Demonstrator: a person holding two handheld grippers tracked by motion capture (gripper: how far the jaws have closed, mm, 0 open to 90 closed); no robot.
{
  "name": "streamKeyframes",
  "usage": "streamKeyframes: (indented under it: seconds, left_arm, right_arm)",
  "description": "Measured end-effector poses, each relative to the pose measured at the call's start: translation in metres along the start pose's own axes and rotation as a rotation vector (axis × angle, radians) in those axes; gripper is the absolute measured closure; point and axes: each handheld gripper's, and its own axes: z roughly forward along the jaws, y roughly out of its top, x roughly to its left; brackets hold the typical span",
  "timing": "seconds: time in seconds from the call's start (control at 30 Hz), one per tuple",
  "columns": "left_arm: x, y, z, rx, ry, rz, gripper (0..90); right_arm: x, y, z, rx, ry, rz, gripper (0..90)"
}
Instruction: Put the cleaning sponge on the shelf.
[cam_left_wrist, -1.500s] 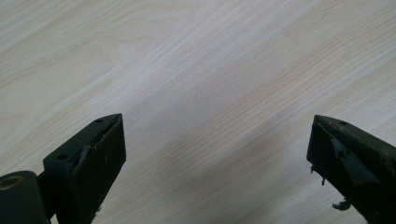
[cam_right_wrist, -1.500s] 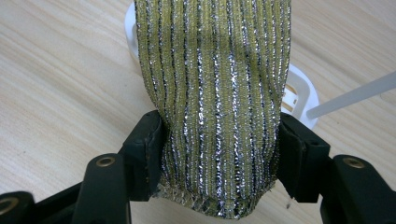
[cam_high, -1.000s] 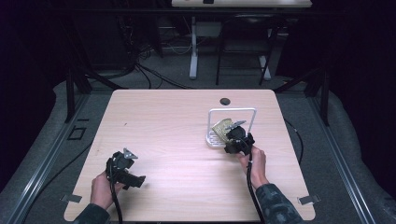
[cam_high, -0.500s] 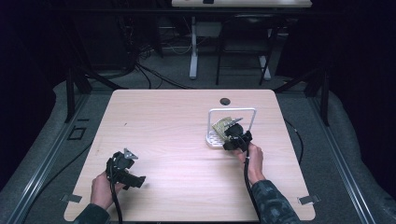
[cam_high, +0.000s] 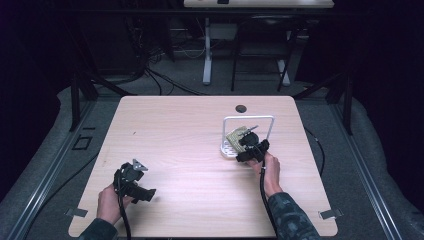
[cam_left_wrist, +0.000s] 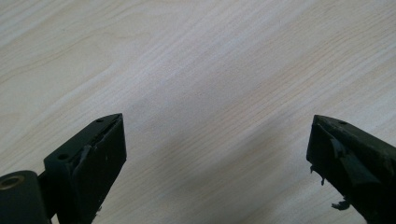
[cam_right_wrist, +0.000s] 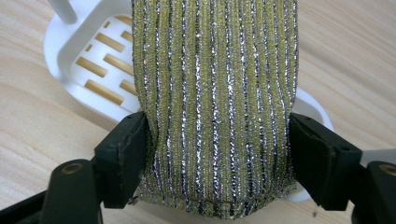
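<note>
As before, right tool (cam_right_wrist: 217, 140) on sponge (cam_right_wrist: 217, 93)

High view overlooks table (cam_high: 200, 150); gripper views close, down along jaws, sharing tabletop

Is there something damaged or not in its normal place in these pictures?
Mostly no. The left gripper hangs open over the bare table, and its jaw pads look frayed at the edges. The right gripper clamps a glittery yellow sponge over the white slotted rack; nothing is spilled or tipped.
</note>
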Motion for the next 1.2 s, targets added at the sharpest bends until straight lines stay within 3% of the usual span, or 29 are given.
streamKeyframes:
  seconds: [0.3, 0.83, 1.2]
  left_arm:
    - [0.0, 0.0, 0.0, -0.002, 0.0, -0.001, 5.0]
    - [0.0, 0.0, -0.001, -0.002, -0.001, -0.002, 5.0]
    - [-0.001, 0.0, -0.001, -0.003, 0.0, -0.001, 5.0]
  right_arm:
    - [0.001, 0.0, -0.002, -0.011, 0.0, -0.011, 14.0]
    - [0.005, 0.005, -0.018, -0.069, 0.028, -0.048, 13.7]
    - [0.006, 0.002, -0.049, -0.127, 0.121, -0.076, 13.9]
